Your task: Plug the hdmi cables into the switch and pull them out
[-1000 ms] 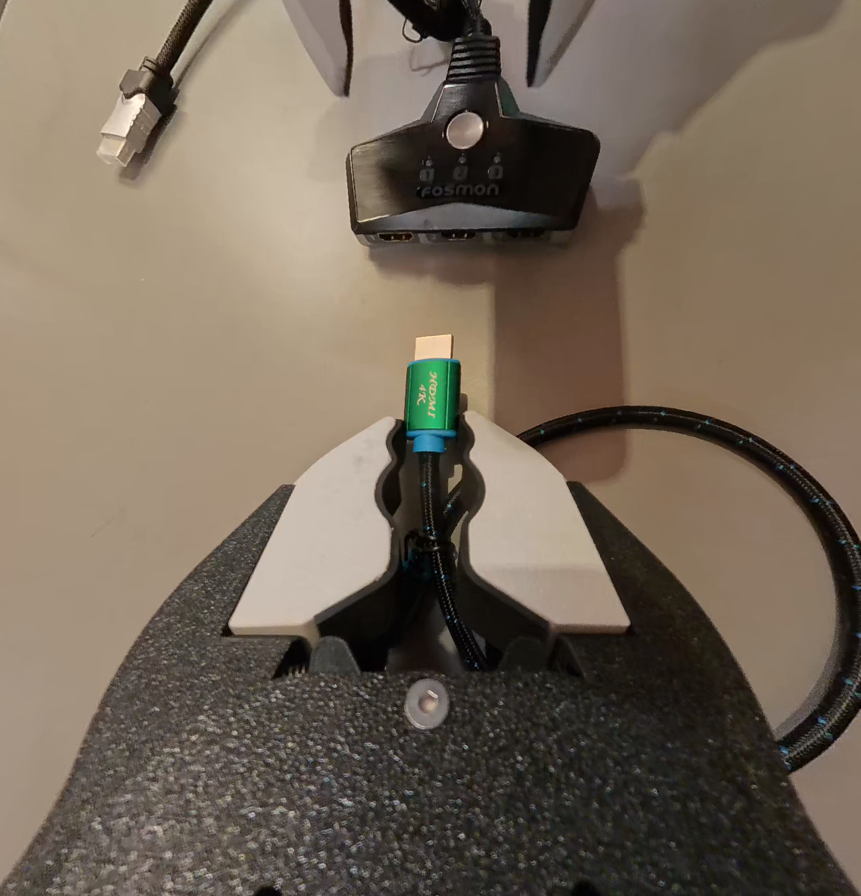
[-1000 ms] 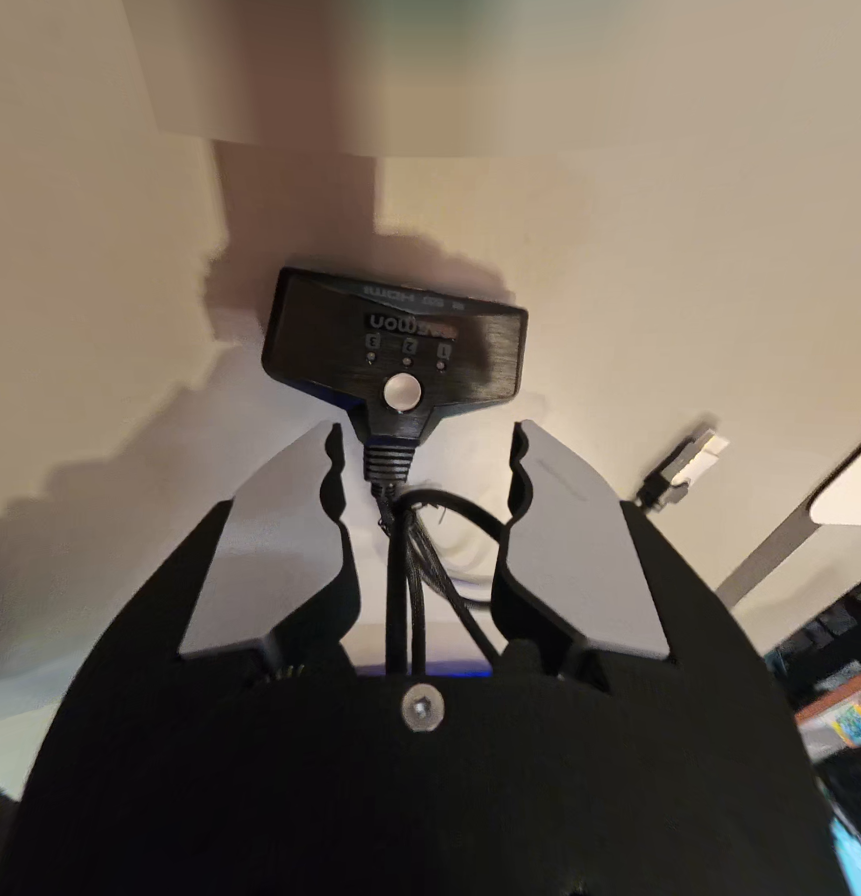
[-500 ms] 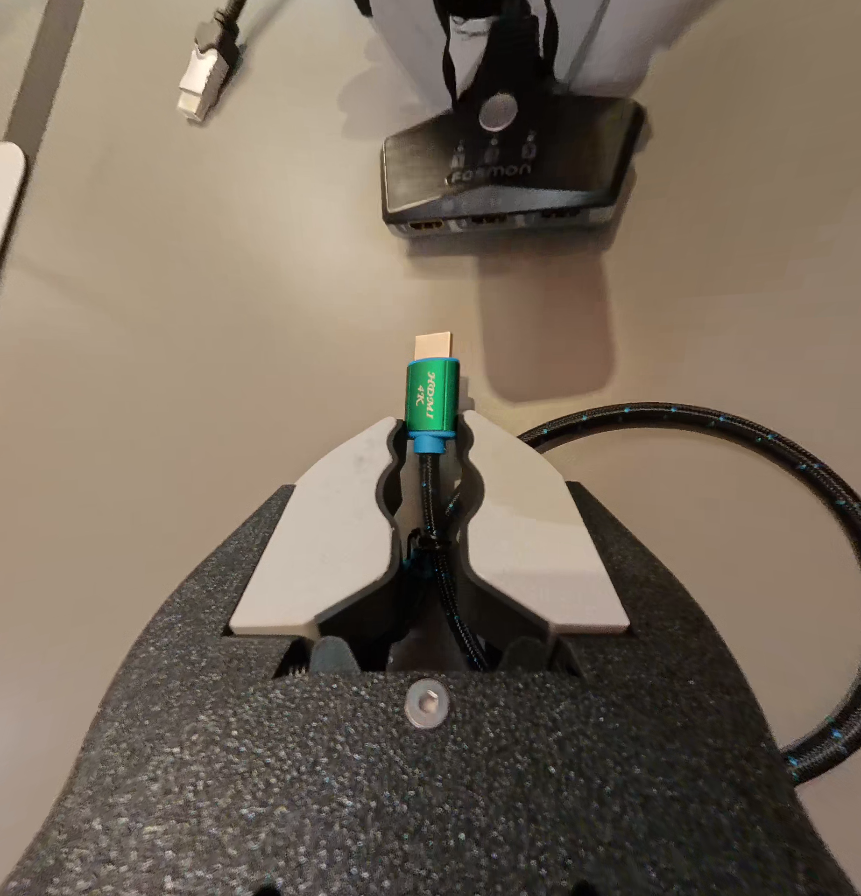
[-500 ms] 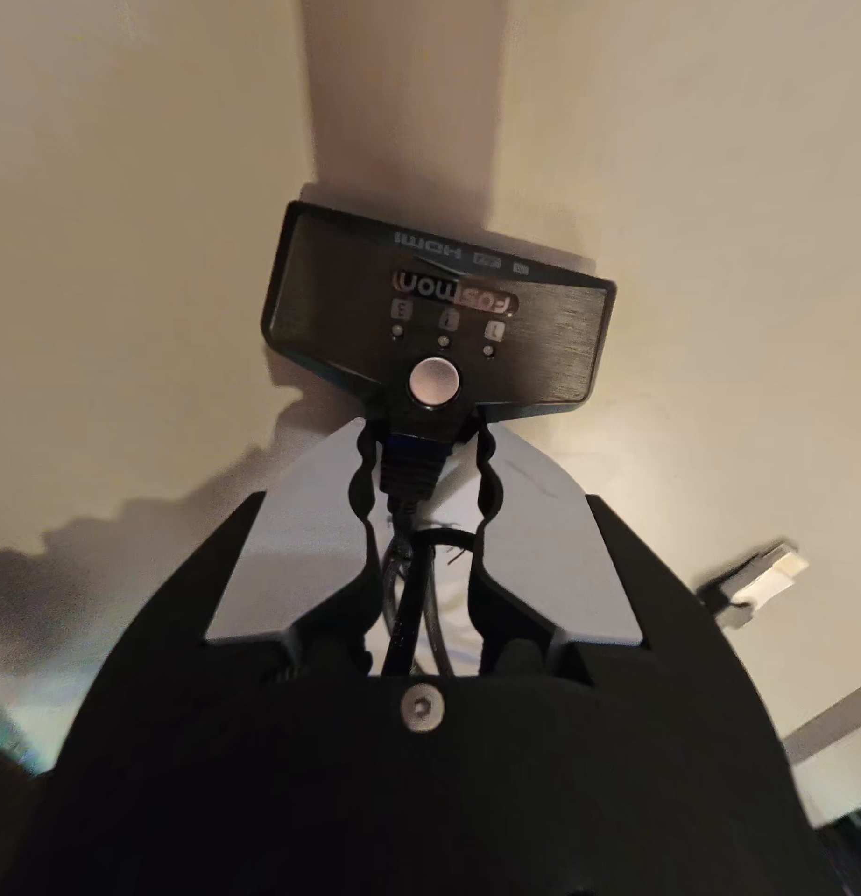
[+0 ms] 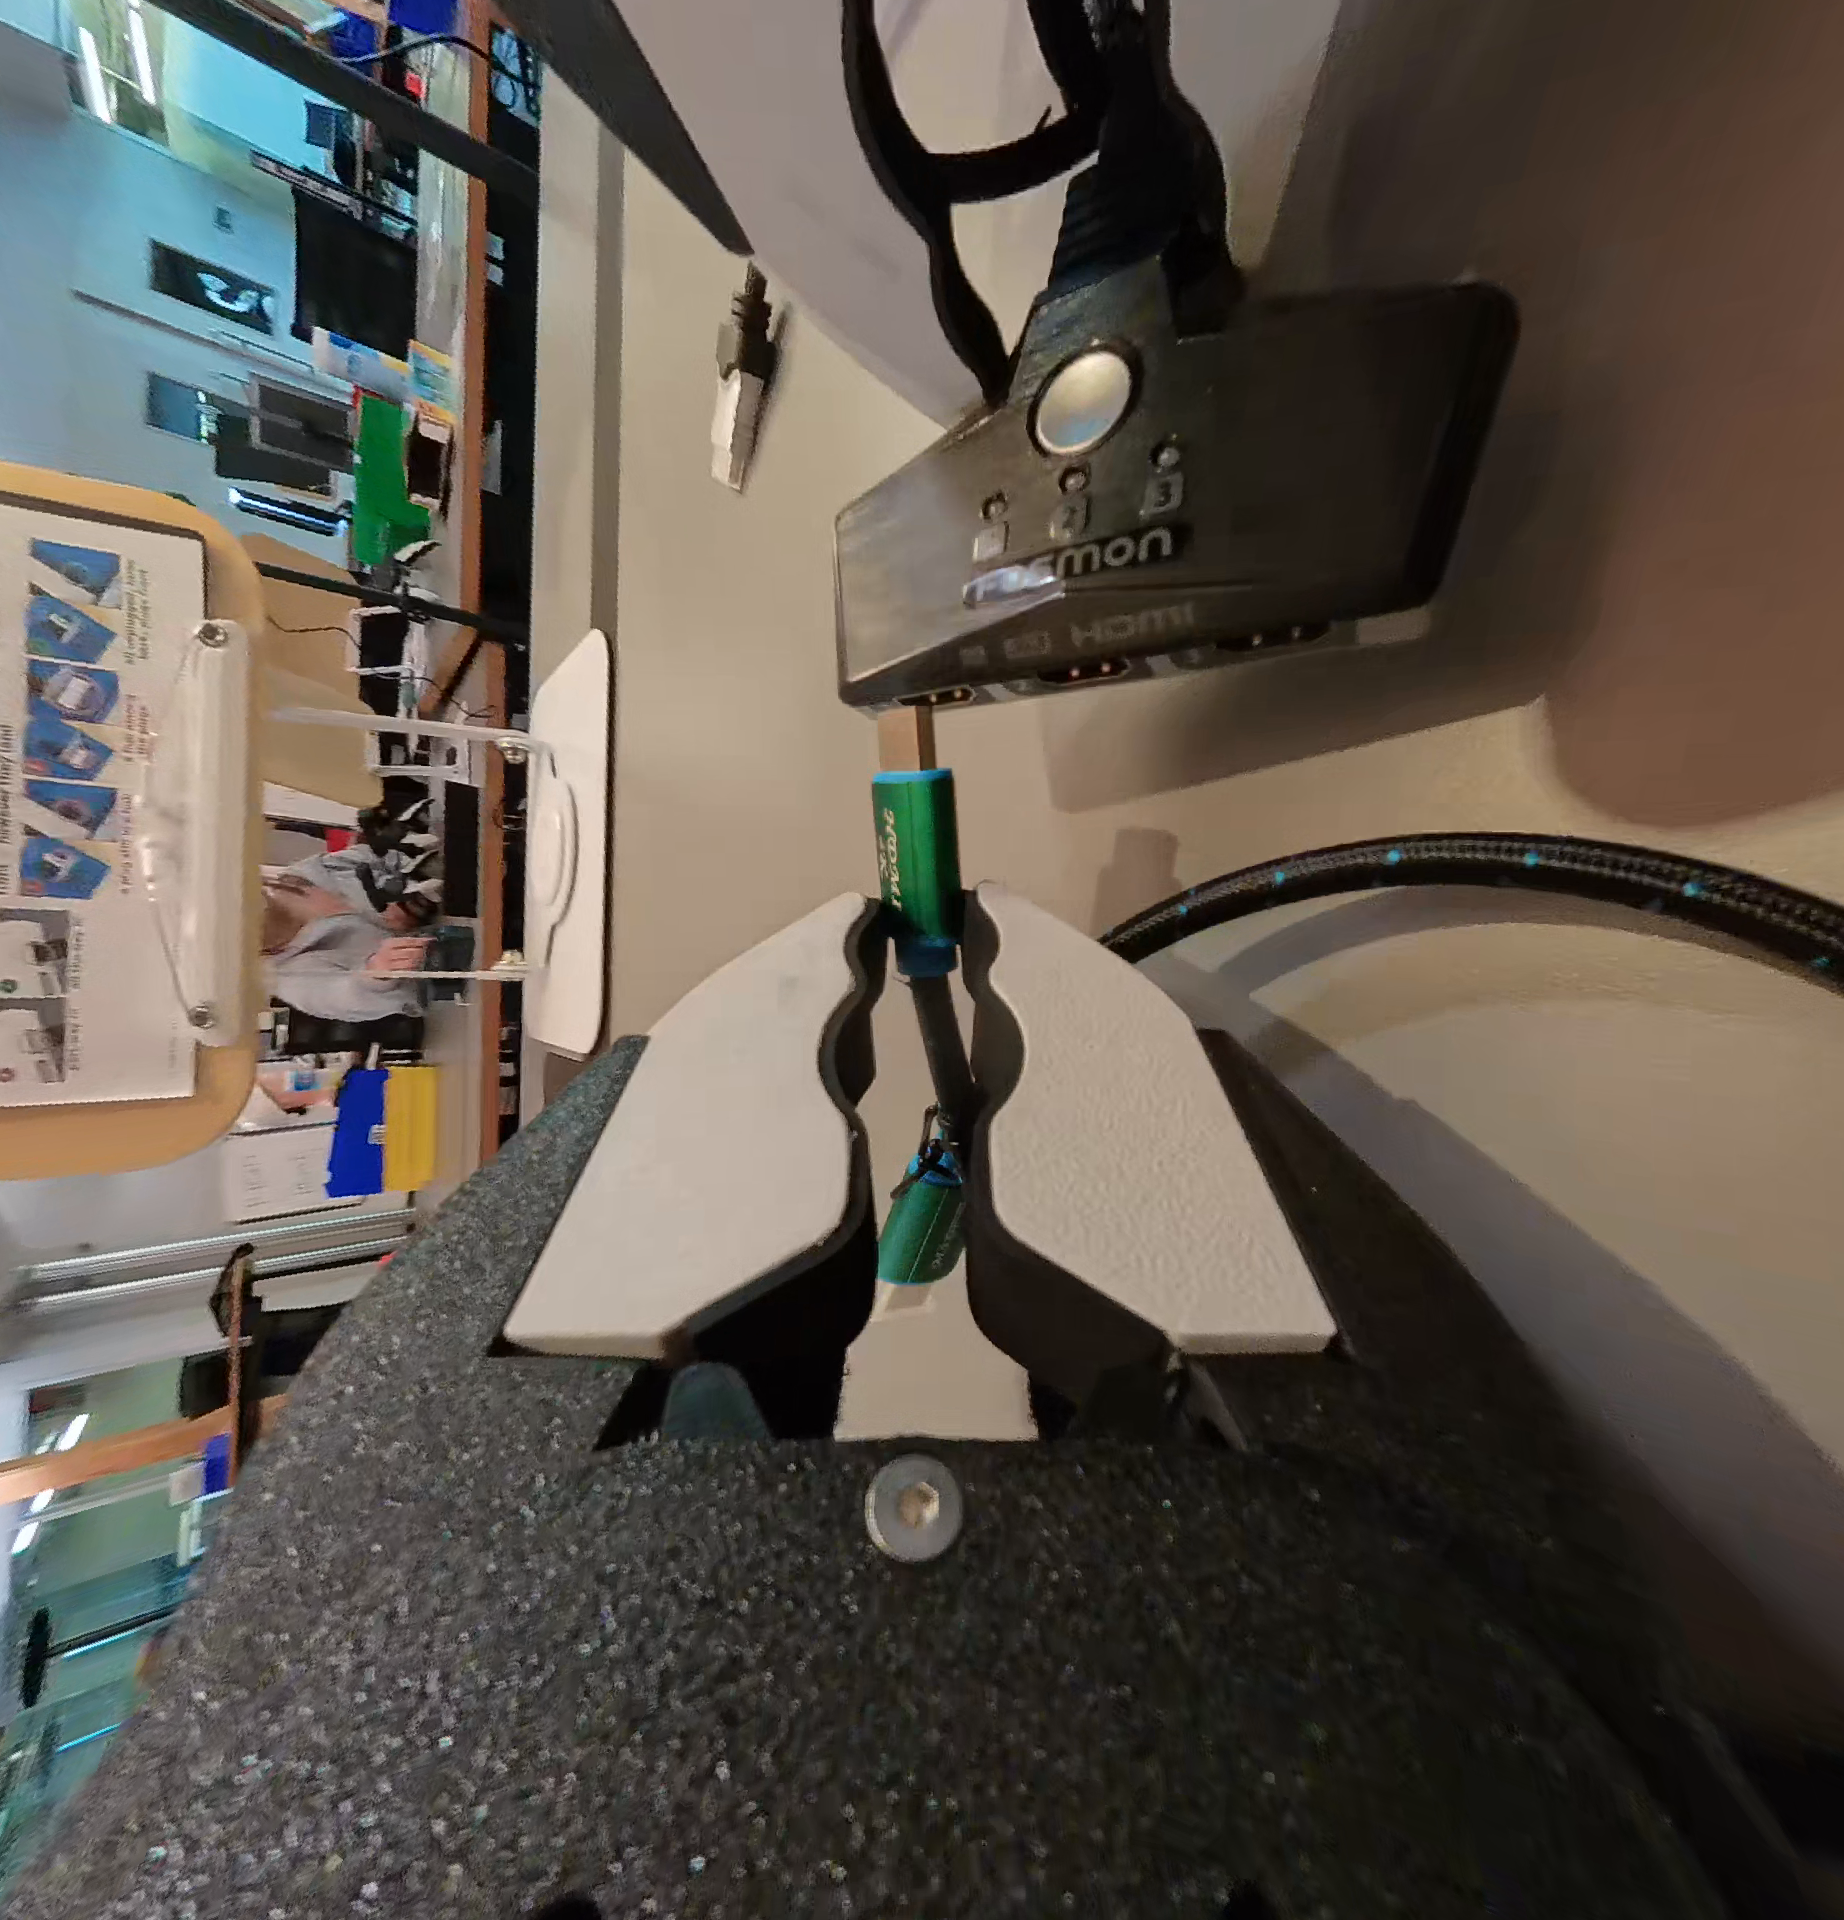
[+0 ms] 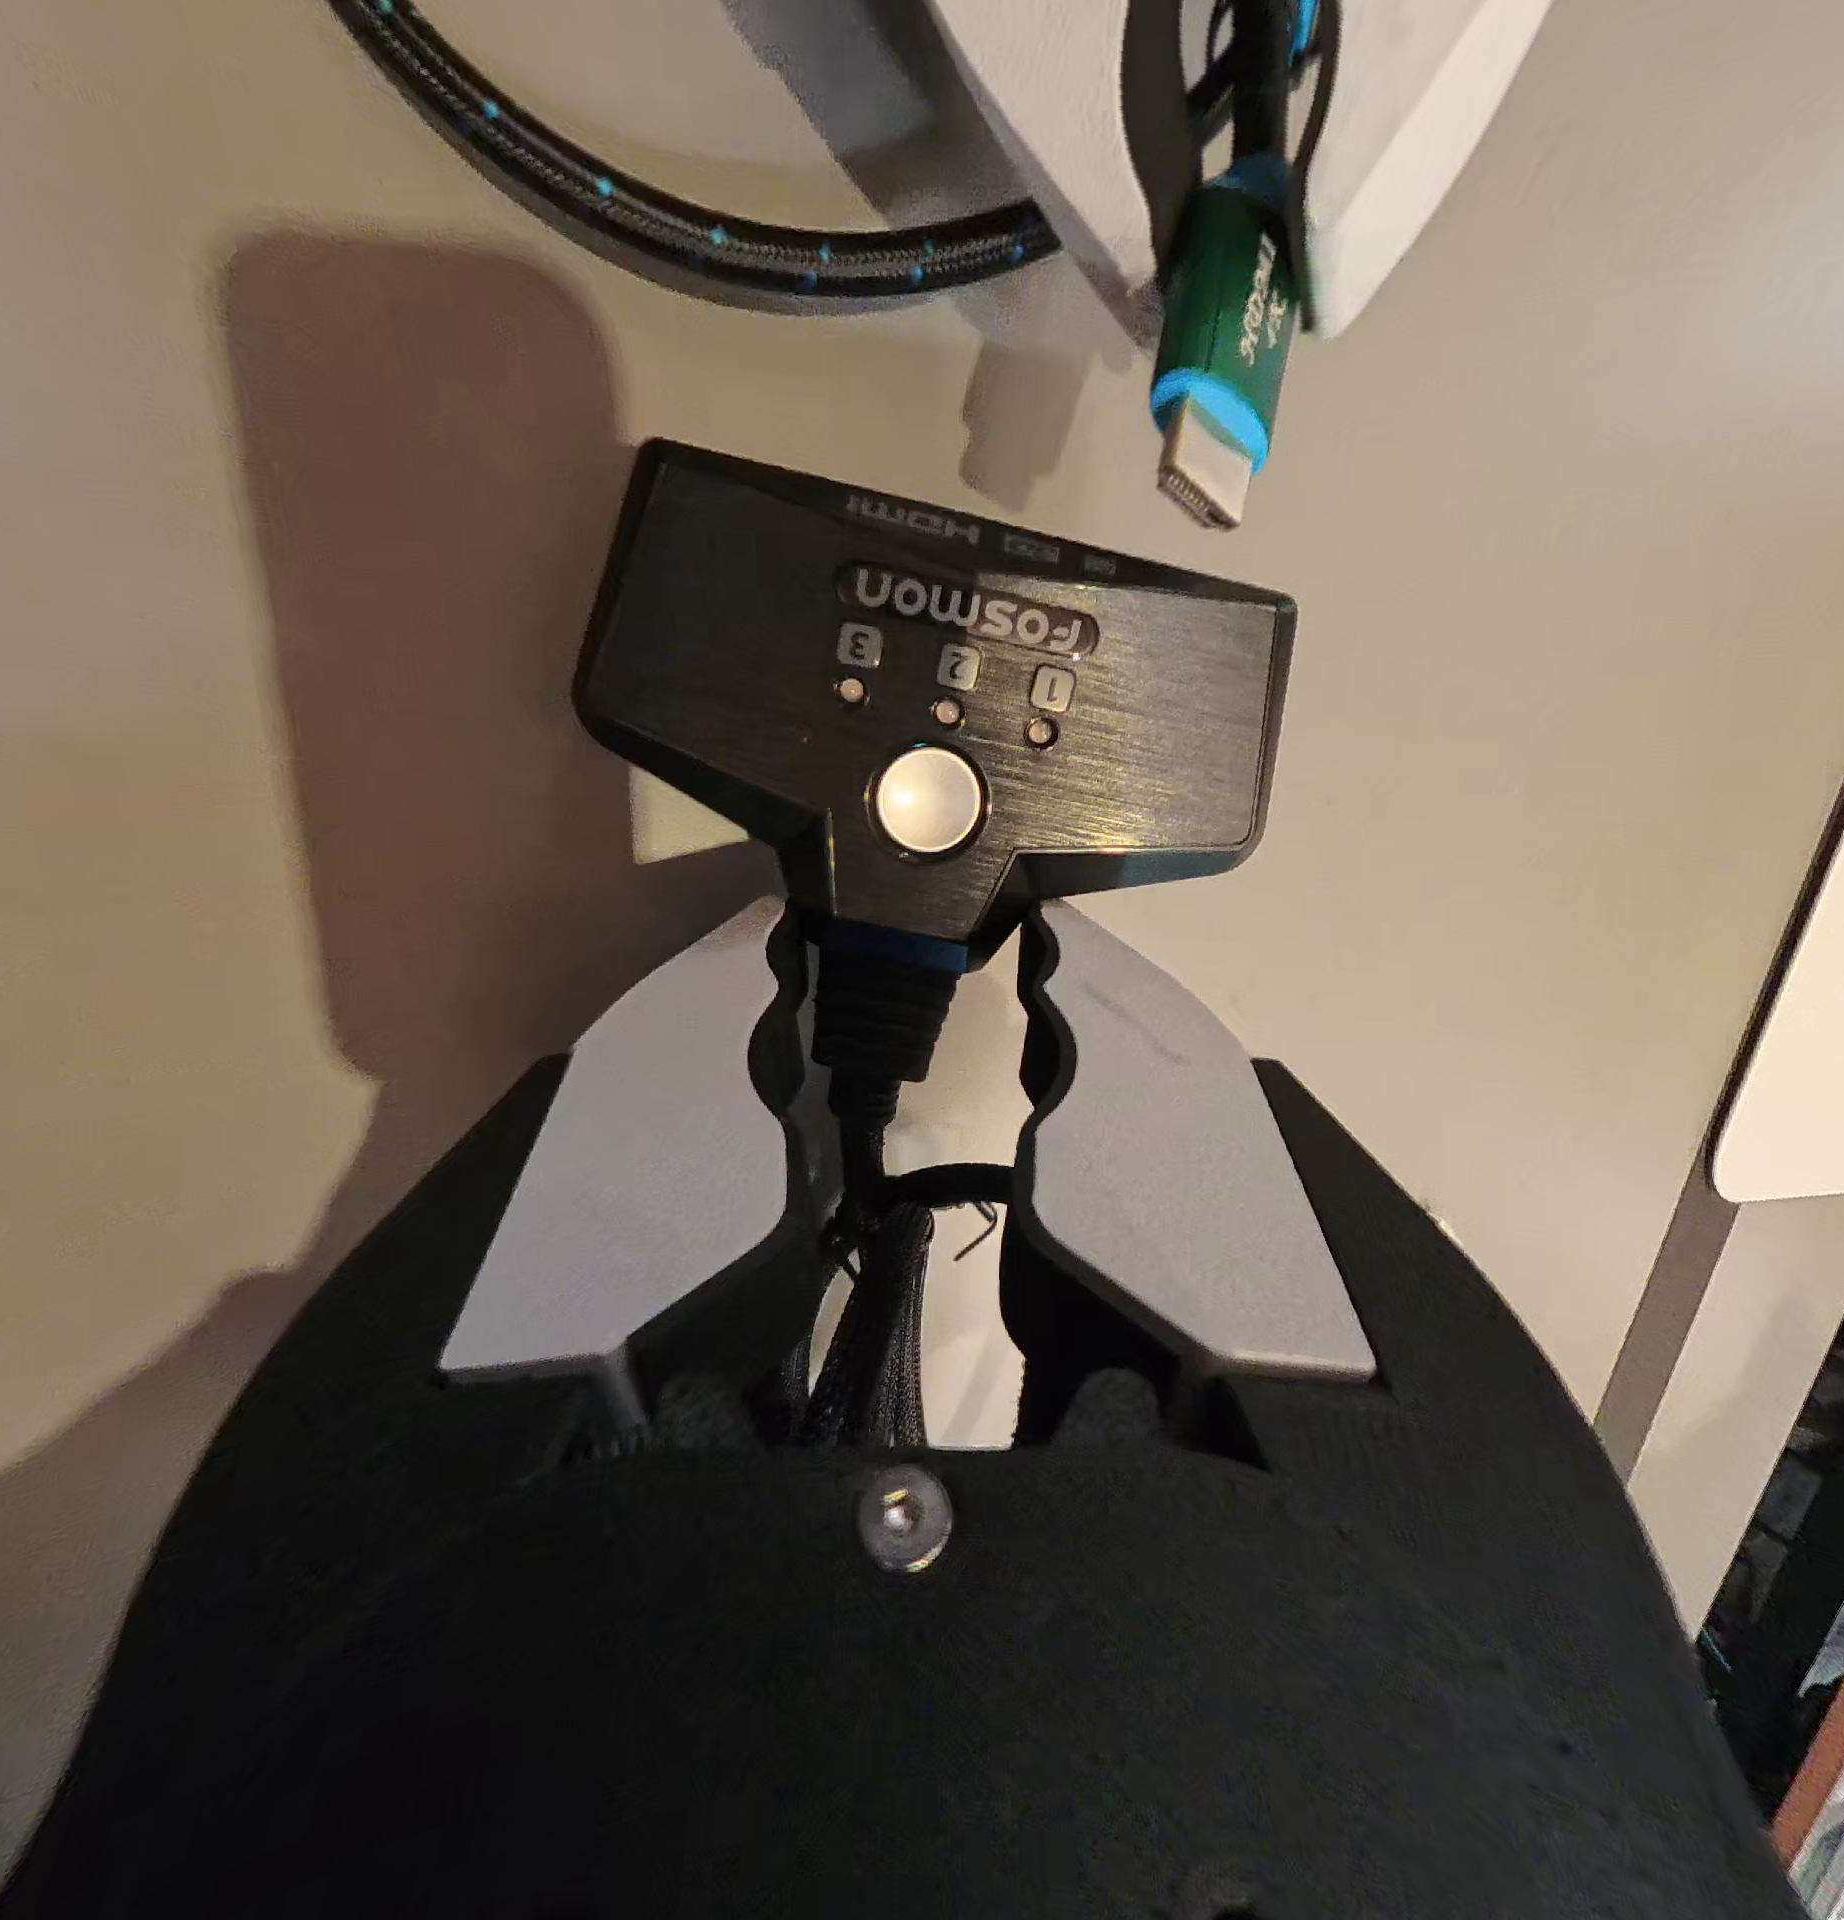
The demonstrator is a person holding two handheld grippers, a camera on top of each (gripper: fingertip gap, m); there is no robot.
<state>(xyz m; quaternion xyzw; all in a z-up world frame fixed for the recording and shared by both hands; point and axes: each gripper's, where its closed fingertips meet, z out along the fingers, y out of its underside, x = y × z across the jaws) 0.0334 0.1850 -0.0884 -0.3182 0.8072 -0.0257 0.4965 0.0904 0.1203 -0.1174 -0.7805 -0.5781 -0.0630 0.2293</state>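
Note:
My left gripper [image 5: 918,920] is shut on a green cable plug [image 5: 910,852] with blue end rings. The plug's metal tip [image 5: 905,732] is at the mouth of the leftmost port of a black switch box [image 5: 1157,520]. I cannot tell whether the tip is inside. A braided black cable [image 5: 1520,862] loops off to the right. My right gripper [image 6: 907,935] is shut on the narrow neck of the switch box [image 6: 928,727], just above its ribbed cable boot. In the right wrist view the green plug [image 6: 1224,312] comes in from the top right between the left gripper's white fingers [image 6: 1417,156].
A loose black and silver connector [image 5: 741,416] lies on the grey table [image 5: 710,675] beyond the box. A white pad [image 5: 570,852] lies at the table's edge and shows in the right wrist view [image 6: 1811,1039]. A board with a printed sheet [image 5: 87,810] and a person [image 5: 346,935] are farther off. The left gripper's tips are roughly 10 centimeters from the right gripper's.
My right gripper closed on the box's neck and has kept hold of it. My left gripper rolled onto its side and brought the green plug up to the box's ports, pads tighter on it.

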